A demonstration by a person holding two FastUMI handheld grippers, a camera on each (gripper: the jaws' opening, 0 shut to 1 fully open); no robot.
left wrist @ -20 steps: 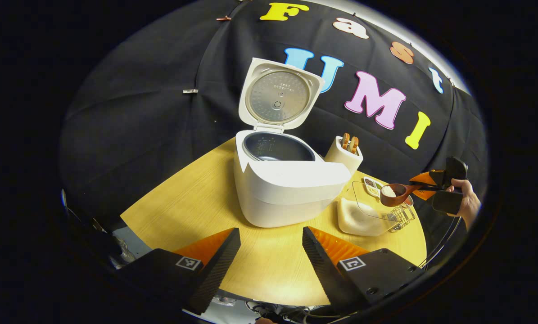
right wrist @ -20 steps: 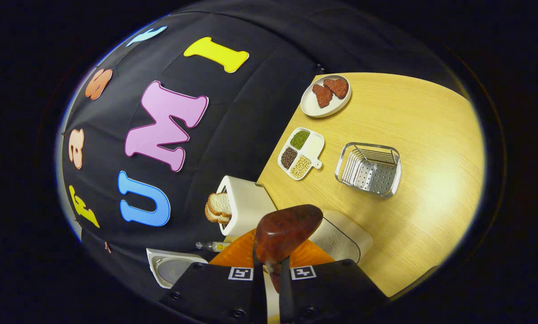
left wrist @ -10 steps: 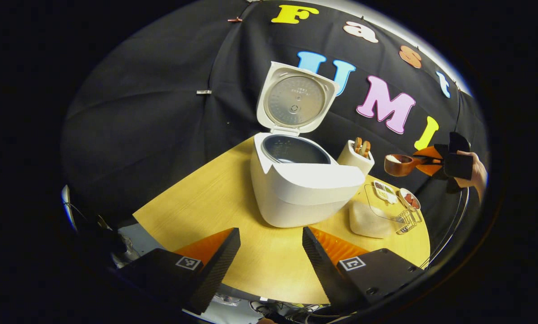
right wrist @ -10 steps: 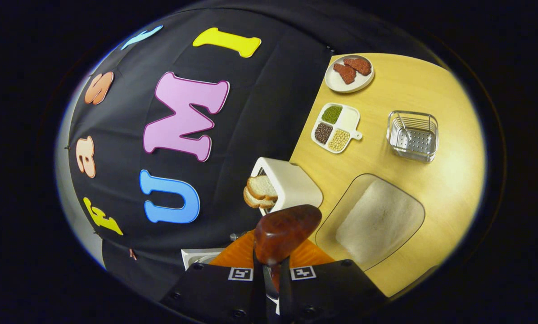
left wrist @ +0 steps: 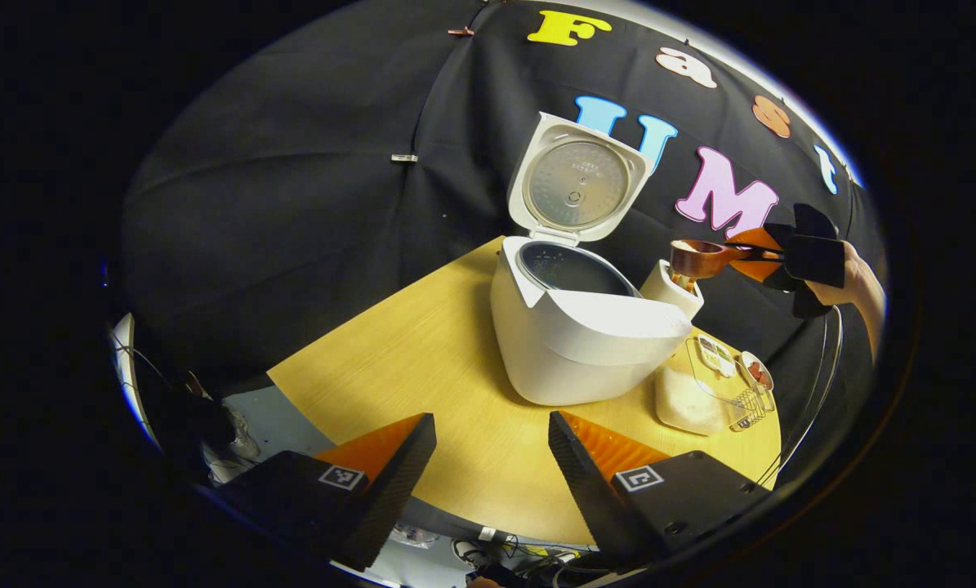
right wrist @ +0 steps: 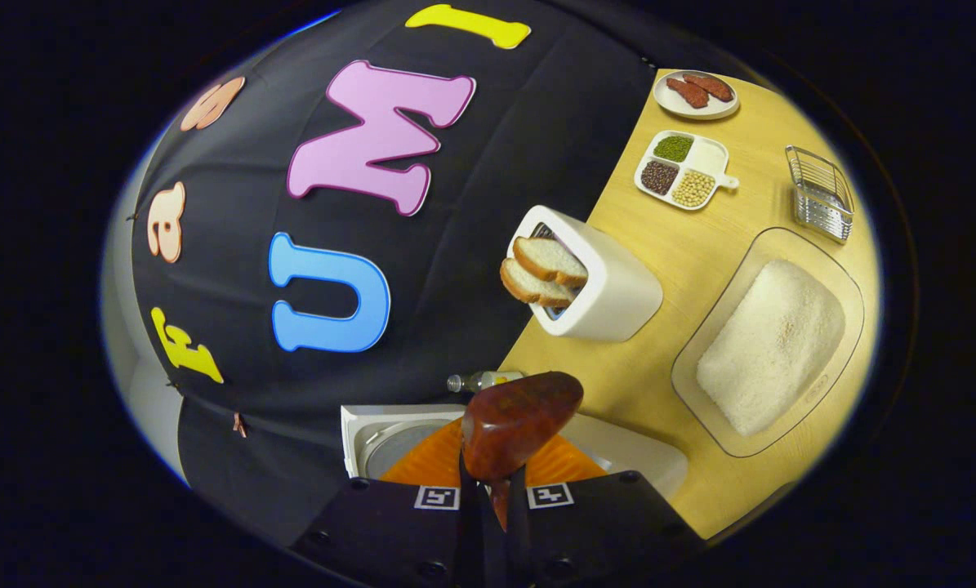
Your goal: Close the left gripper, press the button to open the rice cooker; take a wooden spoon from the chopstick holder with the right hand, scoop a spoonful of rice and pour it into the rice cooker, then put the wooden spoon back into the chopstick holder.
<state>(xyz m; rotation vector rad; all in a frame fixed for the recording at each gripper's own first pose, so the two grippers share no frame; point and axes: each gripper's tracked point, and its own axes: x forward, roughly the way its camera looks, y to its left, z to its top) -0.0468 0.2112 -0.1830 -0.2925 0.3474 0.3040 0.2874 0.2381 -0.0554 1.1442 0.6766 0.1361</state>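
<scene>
In the left gripper view the left gripper [left wrist: 492,457] is hanging wide open and empty above the table [left wrist: 422,359]. The rice cooker [left wrist: 586,327] is standing with its lid up. The right gripper [left wrist: 761,255] is pinching the wooden spoon [left wrist: 696,257] above the chopstick holder [left wrist: 671,290].

The right claw [left wrist: 728,247] has carried the wooden spoon [left wrist: 697,257] up beside the rice cooker [left wrist: 586,327].

Left view faces the rice cooker [left wrist: 577,327] from afar; right view overlooks it.
</scene>
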